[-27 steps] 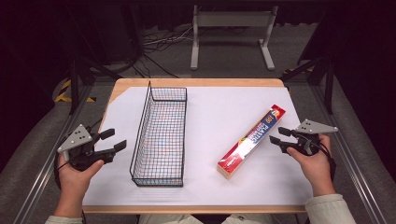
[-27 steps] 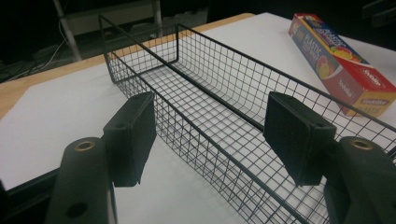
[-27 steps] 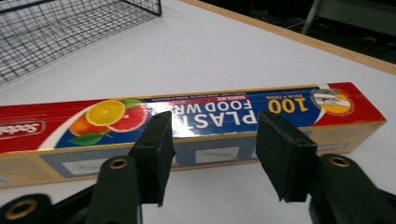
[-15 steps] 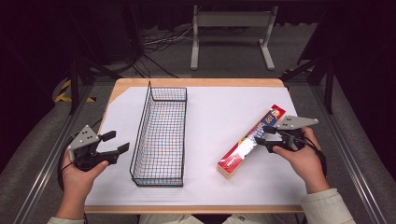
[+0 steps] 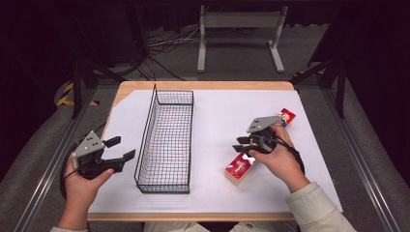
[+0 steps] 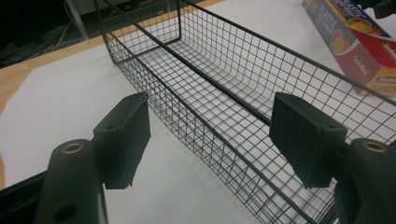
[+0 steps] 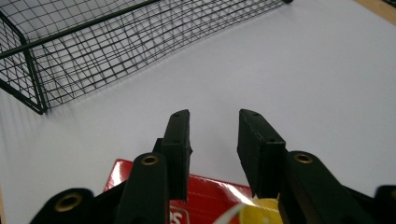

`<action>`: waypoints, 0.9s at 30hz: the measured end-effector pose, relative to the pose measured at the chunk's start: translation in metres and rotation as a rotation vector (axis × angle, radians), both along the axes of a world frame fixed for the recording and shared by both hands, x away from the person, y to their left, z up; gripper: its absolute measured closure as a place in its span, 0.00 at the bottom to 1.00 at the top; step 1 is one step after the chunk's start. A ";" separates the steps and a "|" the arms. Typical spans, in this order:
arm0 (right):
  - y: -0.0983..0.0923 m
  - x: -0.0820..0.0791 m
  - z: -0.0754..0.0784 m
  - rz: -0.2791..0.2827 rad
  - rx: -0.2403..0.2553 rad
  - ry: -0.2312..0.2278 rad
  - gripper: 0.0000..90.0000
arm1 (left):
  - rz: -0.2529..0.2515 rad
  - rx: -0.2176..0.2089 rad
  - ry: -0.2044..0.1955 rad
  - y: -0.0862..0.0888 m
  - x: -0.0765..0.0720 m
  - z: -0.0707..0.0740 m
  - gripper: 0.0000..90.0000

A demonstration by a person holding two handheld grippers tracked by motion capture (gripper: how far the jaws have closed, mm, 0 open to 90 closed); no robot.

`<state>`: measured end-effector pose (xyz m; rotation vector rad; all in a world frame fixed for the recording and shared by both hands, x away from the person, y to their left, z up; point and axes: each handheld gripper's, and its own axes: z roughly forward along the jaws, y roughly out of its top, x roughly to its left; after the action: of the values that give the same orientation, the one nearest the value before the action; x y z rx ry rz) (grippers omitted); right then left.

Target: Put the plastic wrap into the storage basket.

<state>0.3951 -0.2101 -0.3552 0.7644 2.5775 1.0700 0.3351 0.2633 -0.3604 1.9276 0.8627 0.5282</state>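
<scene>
High view: your right gripper [image 5: 243, 143] hovers part-open over the plastic wrap box [image 5: 240, 167]; left gripper [image 5: 124, 148] open, empty.

dark room, grey floor [image 5: 38, 159], metal stand [image 5: 239, 21], cables [image 5: 159, 43].

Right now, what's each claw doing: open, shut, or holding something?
Left claw: open, holding nothing, pointed at the wire basket.
Right claw: open, holding nothing, over the plastic wrap box.
</scene>
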 end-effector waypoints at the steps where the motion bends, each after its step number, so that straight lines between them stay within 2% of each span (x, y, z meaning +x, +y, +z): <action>1: 0.006 0.001 -0.002 0.008 -0.012 0.009 0.76 | -0.001 -0.007 0.000 0.000 0.000 0.001 0.33; 5: 0.027 0.005 -0.012 0.029 -0.071 0.057 0.87 | 0.008 -0.005 -0.002 0.002 -0.001 0.001 0.33; 9: 0.045 0.010 -0.025 0.053 -0.165 0.097 0.97 | 0.018 -0.008 0.004 0.004 -0.001 0.001 0.33; 13: 0.056 0.012 -0.038 0.057 -0.226 0.169 0.92 | 0.032 -0.016 0.016 0.007 0.000 0.000 0.33; 15: 0.056 0.014 -0.044 0.062 -0.255 0.195 0.92 | 0.035 -0.020 0.021 0.008 0.001 -0.001 0.33; 18: 0.056 0.013 -0.048 0.074 -0.249 0.228 1.00 | 0.040 -0.024 0.029 0.009 0.001 -0.001 0.33; 21: 0.056 0.009 -0.046 0.105 -0.299 0.245 1.00 | 0.035 -0.023 0.017 0.009 0.001 -0.001 0.33; 24: 0.048 0.001 -0.044 0.121 -0.360 0.306 1.00 | 0.024 -0.027 0.009 0.009 -0.001 0.000 0.33; 27: 0.040 -0.004 -0.044 0.114 -0.371 0.323 1.00 | 0.026 -0.035 0.011 0.009 0.000 0.000 0.33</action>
<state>0.3908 -0.1701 -0.3995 0.7505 2.9973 0.4956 0.3348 0.2724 -0.3602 1.8912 0.8995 0.5152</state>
